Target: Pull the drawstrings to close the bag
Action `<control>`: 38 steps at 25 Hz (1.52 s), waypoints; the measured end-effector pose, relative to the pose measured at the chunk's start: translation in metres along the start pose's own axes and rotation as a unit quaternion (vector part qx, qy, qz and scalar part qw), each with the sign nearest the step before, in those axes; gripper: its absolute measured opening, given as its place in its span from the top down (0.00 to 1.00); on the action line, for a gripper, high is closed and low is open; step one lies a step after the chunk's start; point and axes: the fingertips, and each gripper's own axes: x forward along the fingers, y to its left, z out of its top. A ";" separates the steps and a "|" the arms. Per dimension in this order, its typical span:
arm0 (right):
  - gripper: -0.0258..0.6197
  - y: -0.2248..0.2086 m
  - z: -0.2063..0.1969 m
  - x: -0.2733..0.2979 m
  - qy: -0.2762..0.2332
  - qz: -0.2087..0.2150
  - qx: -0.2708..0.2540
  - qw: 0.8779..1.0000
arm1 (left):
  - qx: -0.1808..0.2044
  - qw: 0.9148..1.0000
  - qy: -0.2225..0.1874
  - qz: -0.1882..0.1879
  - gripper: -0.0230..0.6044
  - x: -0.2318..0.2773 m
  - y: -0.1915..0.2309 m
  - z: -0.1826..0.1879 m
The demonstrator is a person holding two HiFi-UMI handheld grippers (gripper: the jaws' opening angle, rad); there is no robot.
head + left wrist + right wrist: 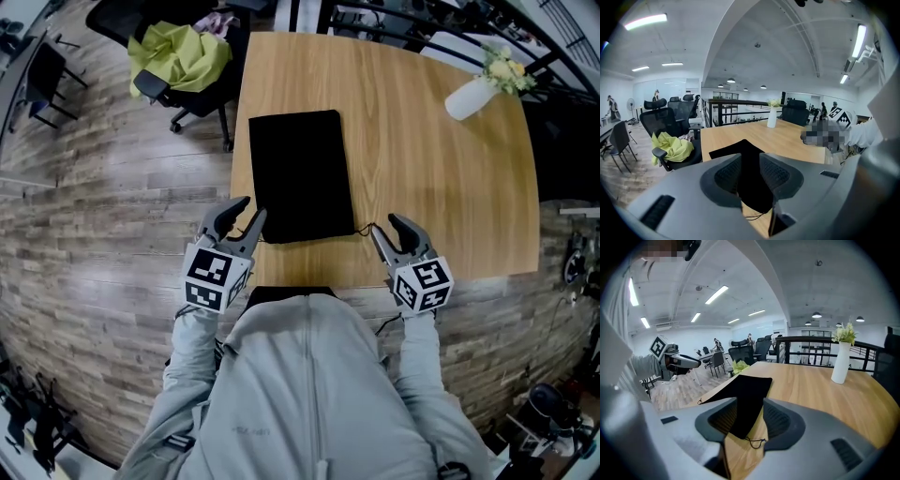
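A flat black drawstring bag (300, 173) lies on the wooden table (441, 187), its mouth end toward the near edge. My left gripper (239, 217) hovers at the bag's near left corner, jaws apart with nothing between them. My right gripper (394, 234) stands open just right of the near right corner, where a thin black drawstring (366, 229) trails out. In the left gripper view the bag (740, 150) shows through the open gripper (751, 176), a cord loop (757, 216) below it. In the right gripper view the bag (745, 387) and a knotted cord (754, 442) lie beyond the open gripper (750, 420).
A white vase with flowers (473, 94) lies at the table's far right. An office chair with a yellow-green cloth (178, 52) stands off the table's far left corner. The table's near edge runs just under both grippers.
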 end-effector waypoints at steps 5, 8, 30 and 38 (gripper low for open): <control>0.71 0.004 -0.014 0.011 0.029 0.032 -0.060 0.997 | 0.004 0.999 0.030 -0.030 0.72 0.006 -0.006 -0.027; 0.70 0.010 -0.027 0.019 0.052 0.062 -0.082 0.993 | 0.018 0.997 0.056 -0.049 0.71 0.009 -0.011 -0.047; 0.69 0.015 -0.120 0.066 0.209 0.202 -0.296 0.910 | 0.207 0.940 0.224 -0.152 0.68 0.045 -0.015 -0.170; 0.69 0.016 -0.134 0.072 0.241 0.240 -0.304 0.890 | 0.274 0.900 0.265 -0.210 0.68 0.041 -0.017 -0.191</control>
